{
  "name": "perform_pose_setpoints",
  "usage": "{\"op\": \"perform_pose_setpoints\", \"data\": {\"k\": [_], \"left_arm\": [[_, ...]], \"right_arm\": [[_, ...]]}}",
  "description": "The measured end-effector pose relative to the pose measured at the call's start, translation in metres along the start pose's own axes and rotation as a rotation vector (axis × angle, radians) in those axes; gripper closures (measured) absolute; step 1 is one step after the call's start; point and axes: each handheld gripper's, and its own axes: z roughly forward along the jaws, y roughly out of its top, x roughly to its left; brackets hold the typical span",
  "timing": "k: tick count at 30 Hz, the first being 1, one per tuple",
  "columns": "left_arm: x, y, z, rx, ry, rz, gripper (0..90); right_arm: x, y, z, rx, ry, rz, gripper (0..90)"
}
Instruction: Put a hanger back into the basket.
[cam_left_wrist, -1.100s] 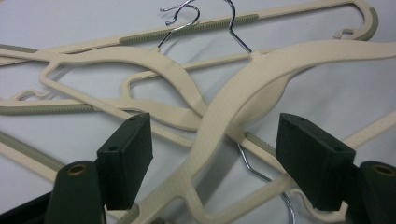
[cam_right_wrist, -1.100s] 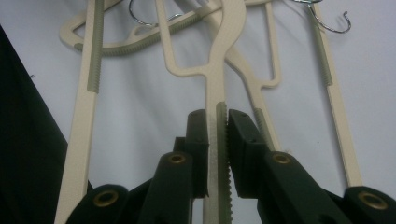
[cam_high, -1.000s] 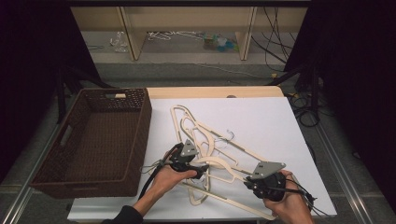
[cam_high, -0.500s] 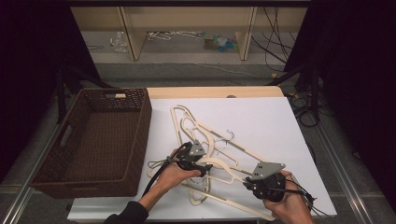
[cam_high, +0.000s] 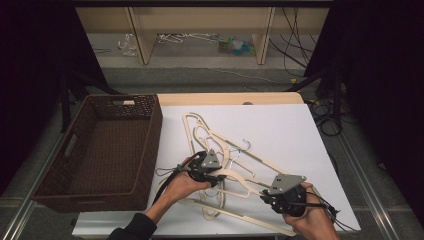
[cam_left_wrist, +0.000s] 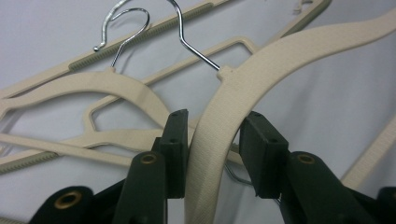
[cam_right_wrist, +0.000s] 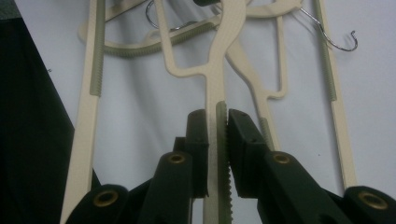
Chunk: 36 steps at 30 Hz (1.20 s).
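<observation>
Fingers of left gripper (cam_left_wrist: 212, 140) have closed around hanger (cam_left_wrist: 219, 140) (right gripper (cam_right_wrist: 216, 126) unmoved).

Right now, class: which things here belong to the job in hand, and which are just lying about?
In the job:
- cream plastic coat hangers, piled
- left gripper, jaws just been closing around one hanger's shoulder
- right gripper, shut on a hanger's bar

Lying about:
- brown woven basket
- white table

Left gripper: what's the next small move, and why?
Probably finish closing the left gripper. Its jaws have just been closing around the cream hanger, but a gap shows at one pad. The right gripper is clamped on a hanger's bar.
</observation>
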Motion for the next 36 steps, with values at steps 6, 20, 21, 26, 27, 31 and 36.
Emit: {"op": "perform_pose_setpoints", "data": {"k": [6, 20, 21, 26, 27, 31, 36], "left_arm": [[-0.002, 0.005, -0.02, -0.009, -0.027, 0.045, 67.2], [-0.02, 0.009, -0.068, 0.042, -0.08, 0.088, 75.9], [-0.02, 0.009, -0.068, 0.042, -0.08, 0.088, 76.4], [-0.024, 0.006, -0.076, 0.017, -0.113, 0.04, 78.4], [-0.025, 0.006, -0.078, 0.012, -0.12, 0.031, 79.3], [-0.029, 0.003, -0.086, -0.009, -0.169, -0.025, 81.9], [-0.037, -0.002, -0.094, -0.046, -0.214, -0.097, 85.0]], "right_arm": [[-0.006, -0.004, -0.002, -0.003, 0.036, -0.018, 79.3], [-0.007, -0.005, -0.006, -0.093, 0.035, 0.018, 56.2], [-0.007, -0.005, -0.006, -0.093, 0.035, 0.018, 56.2], [-0.01, -0.006, -0.008, -0.143, 0.025, 0.08, 42.3], [-0.012, -0.007, -0.008, -0.153, 0.024, 0.098, 40.8], [-0.013, -0.008, -0.008, -0.173, 0.007, 0.113, 39.9], [-0.013, -0.007, -0.016, -0.225, 0.011, 0.131, 38.9]]}}
